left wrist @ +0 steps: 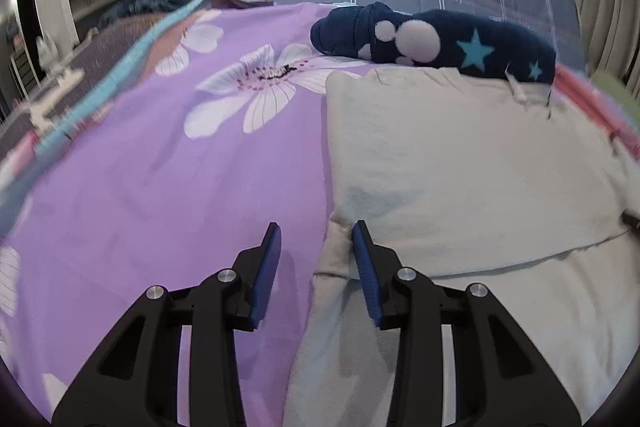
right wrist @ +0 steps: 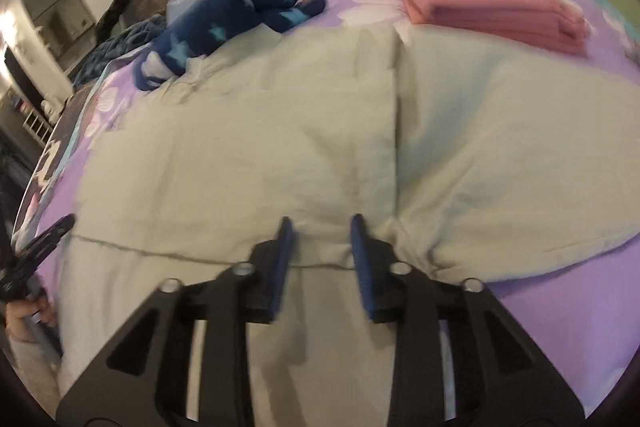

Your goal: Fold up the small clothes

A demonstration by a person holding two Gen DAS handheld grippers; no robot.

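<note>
Blue pads of your left gripper [left wrist: 316, 231] stand apart over the cream garment's [left wrist: 460, 155] left edge — one pad over the purple sheet [left wrist: 160, 187], the other on the cloth, nothing clamped. Your right gripper [right wrist: 320, 227] is part-open too, a cloth ridge between its pads; whether they pinch it you cannot tell. Beyond the garment lie a navy starred piece [left wrist: 448, 41] and — far right — a folded pink stack [right wrist: 492, 7].

Matt cream cloth garment [right wrist: 280, 131] (creased)
</note>
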